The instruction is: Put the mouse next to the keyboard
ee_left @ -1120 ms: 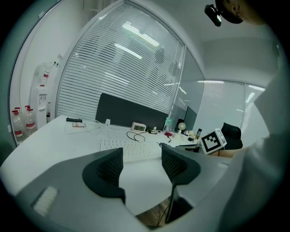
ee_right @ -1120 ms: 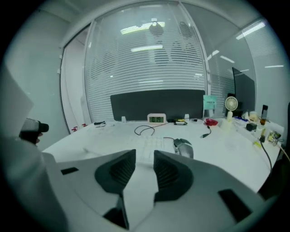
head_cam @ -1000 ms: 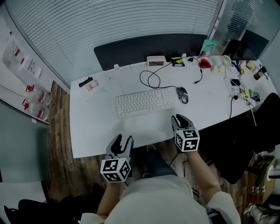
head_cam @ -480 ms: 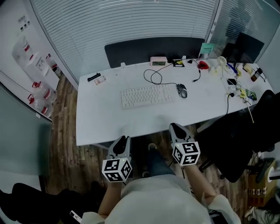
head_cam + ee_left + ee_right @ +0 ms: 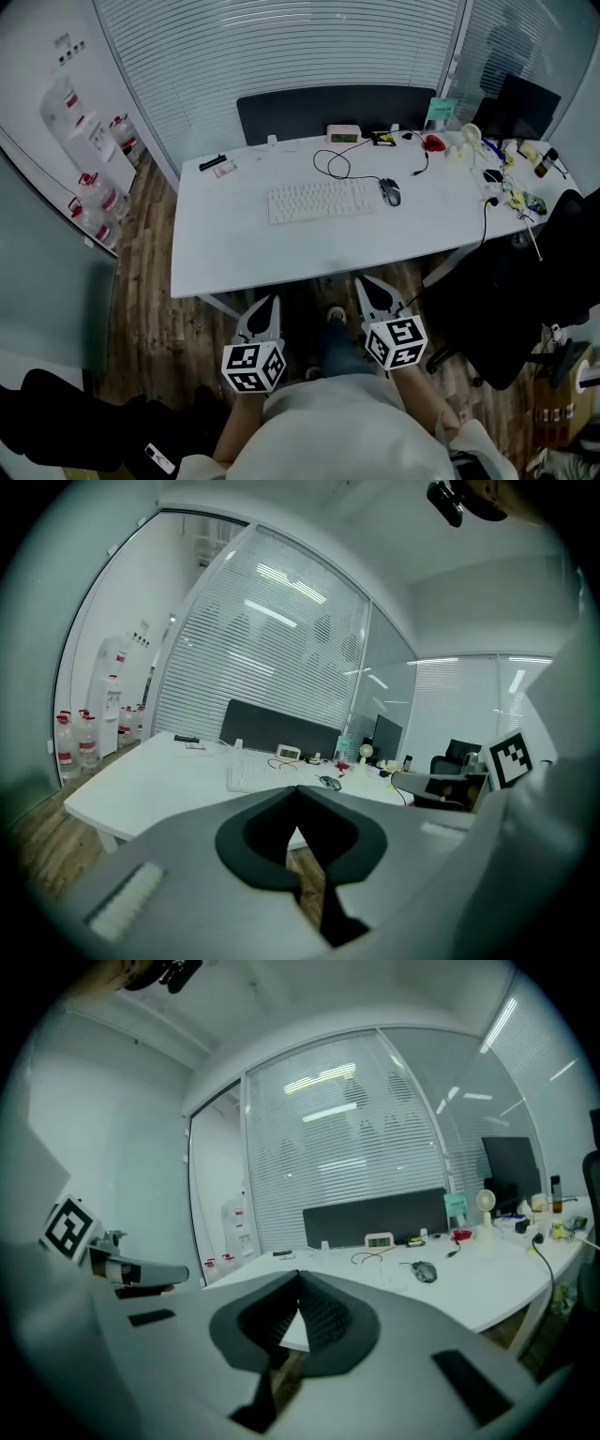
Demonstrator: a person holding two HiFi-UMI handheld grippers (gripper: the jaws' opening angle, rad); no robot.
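Observation:
A white keyboard lies mid-way across the white desk. A dark corded mouse rests just off the keyboard's right end. Both grippers hang below the desk's near edge, over the floor and close to the person's body. The left gripper is shut with nothing in it. So is the right gripper. In the left gripper view the closed jaw tips point toward the keyboard and mouse. In the right gripper view the mouse sits far beyond the closed tips.
A small clock, a dark partition and a red item line the desk's back. Small clutter and cables crowd its right end. A black office chair stands right. Water bottles stand at left.
Both grippers drew back from the desk's front edge toward the person, and their jaws closed. The head view pulled back, so the desk looks smaller and farther.

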